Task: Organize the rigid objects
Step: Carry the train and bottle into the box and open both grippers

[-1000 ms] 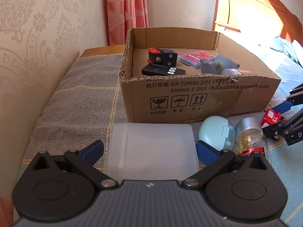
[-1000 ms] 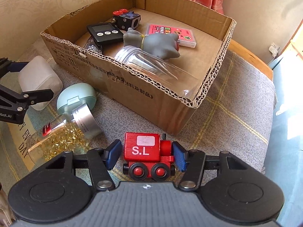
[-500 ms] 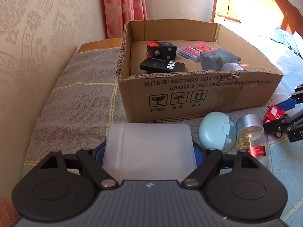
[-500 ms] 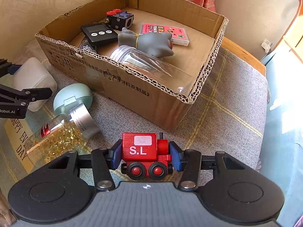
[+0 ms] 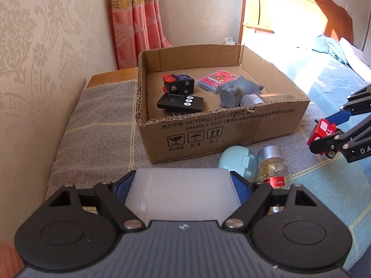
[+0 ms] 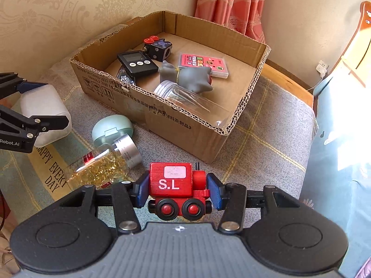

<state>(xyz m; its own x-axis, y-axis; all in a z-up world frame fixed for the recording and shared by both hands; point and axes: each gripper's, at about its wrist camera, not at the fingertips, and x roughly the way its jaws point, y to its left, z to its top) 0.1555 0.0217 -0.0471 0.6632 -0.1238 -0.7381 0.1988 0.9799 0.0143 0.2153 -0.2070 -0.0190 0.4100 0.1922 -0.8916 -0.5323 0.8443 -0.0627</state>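
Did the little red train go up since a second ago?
Yes. The red train, clamped in the right gripper, now sits higher against the cardboard box.

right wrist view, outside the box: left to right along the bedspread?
white container in the left gripper → mint case → capsule bottle → red toy train in the right gripper.

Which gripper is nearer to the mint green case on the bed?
Left. The left gripper, shut on the white box, sits right beside the mint green case; the right gripper, holding the red train, is farther.
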